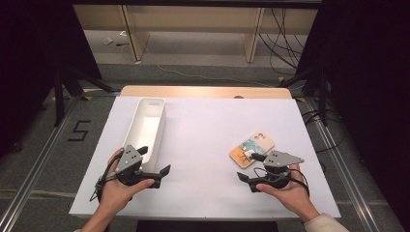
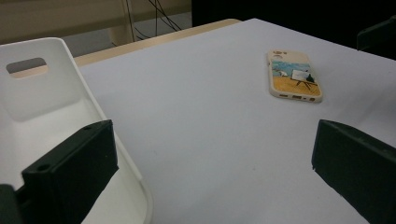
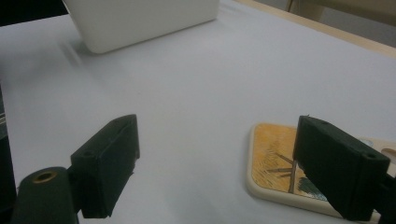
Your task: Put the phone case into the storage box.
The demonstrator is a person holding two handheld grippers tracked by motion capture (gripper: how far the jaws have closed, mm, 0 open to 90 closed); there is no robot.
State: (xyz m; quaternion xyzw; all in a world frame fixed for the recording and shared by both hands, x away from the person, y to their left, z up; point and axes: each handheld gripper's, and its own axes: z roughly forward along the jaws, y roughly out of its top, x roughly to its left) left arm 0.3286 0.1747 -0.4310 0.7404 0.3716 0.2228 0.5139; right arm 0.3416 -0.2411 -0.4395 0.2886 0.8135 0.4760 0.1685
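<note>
High view looks down; gripper views sit low, sharing the phone case [image 2: 294, 76].

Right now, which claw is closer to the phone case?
The right claw: one of its jaws hangs right over the illustrated phone case. The left claw is across the table, beside the white bin.

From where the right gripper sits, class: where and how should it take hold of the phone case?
Grip the phone case across its two long edges near the middle, coming down from above. It lies flat on the white table, so only its thin rim offers purchase; the right gripper is open beside it.
</note>
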